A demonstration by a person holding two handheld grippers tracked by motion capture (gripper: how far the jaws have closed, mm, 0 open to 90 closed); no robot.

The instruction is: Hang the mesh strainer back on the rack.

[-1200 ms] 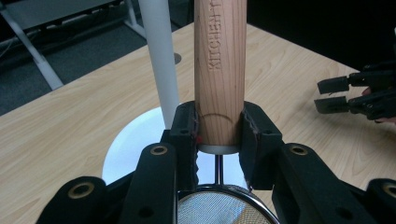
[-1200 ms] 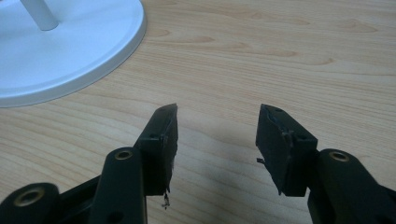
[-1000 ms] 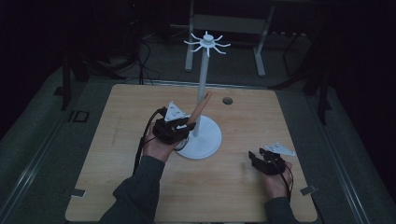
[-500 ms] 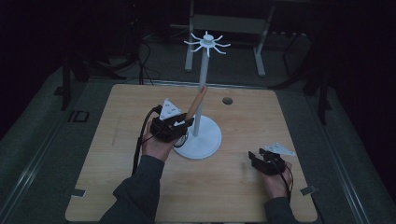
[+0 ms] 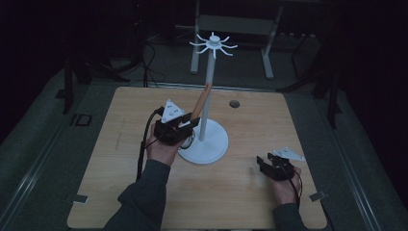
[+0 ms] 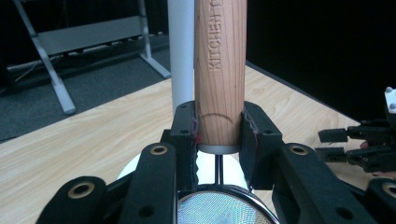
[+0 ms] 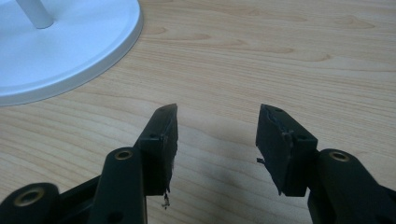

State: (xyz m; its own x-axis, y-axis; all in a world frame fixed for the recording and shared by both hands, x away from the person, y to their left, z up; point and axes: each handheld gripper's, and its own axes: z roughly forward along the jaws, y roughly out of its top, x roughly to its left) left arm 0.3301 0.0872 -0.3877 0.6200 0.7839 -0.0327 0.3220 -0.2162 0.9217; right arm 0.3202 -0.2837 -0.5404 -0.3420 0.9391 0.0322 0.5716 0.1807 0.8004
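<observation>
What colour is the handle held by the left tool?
Light reddish-brown wood grain; the handle shows best in the left gripper view.

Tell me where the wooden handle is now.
In the high view the wooden handle is left of table centre, clamped in the left gripper and slanting up against the white stand's pole.

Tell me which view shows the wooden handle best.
The left gripper view: the wooden handle stands close up, clamped between the left hand-held gripper jaws, its engraved lettering legible. The high view shows it small and dim, leaning by the white stand.
</observation>
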